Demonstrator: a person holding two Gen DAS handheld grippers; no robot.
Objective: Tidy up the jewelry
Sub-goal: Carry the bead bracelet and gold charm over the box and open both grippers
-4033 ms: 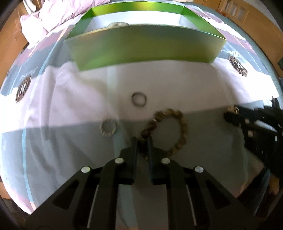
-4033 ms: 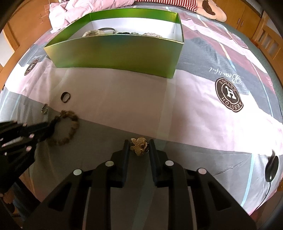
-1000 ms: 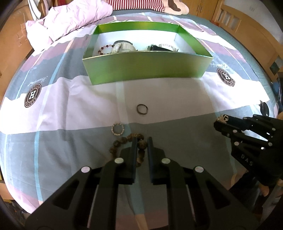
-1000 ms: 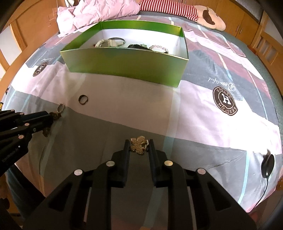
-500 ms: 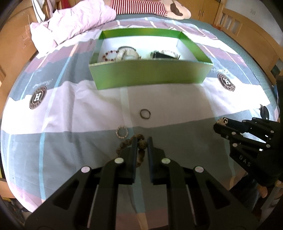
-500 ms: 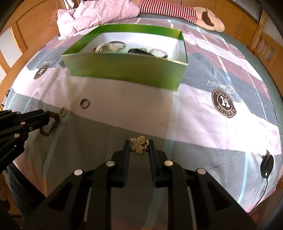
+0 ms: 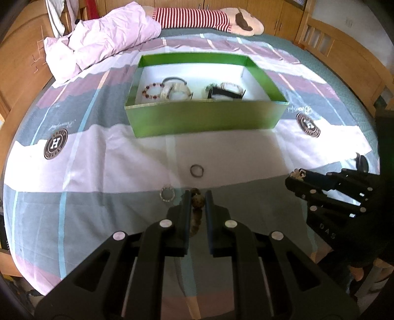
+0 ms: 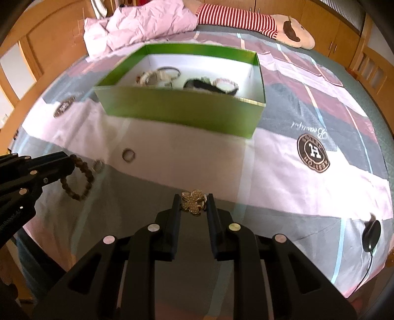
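My left gripper [image 7: 197, 197] is shut on a brown bead bracelet [image 7: 197, 202] and holds it above the bed; the bracelet hangs as a loop in the right wrist view [image 8: 77, 178]. My right gripper [image 8: 192, 200] is shut on a gold flower brooch [image 8: 193, 199], also held in the air; it shows at the tip in the left wrist view [image 7: 296, 174]. The open green box [image 7: 204, 118] stands ahead with several bracelets and a watch inside. A dark ring [image 7: 197, 170] and a small sparkly ring [image 7: 167, 194] lie on the sheet before the box.
A crumpled pink quilt [image 7: 98, 41] and a striped plush toy [image 7: 204, 17] lie behind the box. A black round object with a cord [image 8: 371, 235] lies at the right bed edge. Wooden bed frame and cupboards surround the bed.
Both grippers have risen and drawn back from the sheet with their pieces. The bracelet has left the sheet and now hangs from my left gripper. The box inside shows more.
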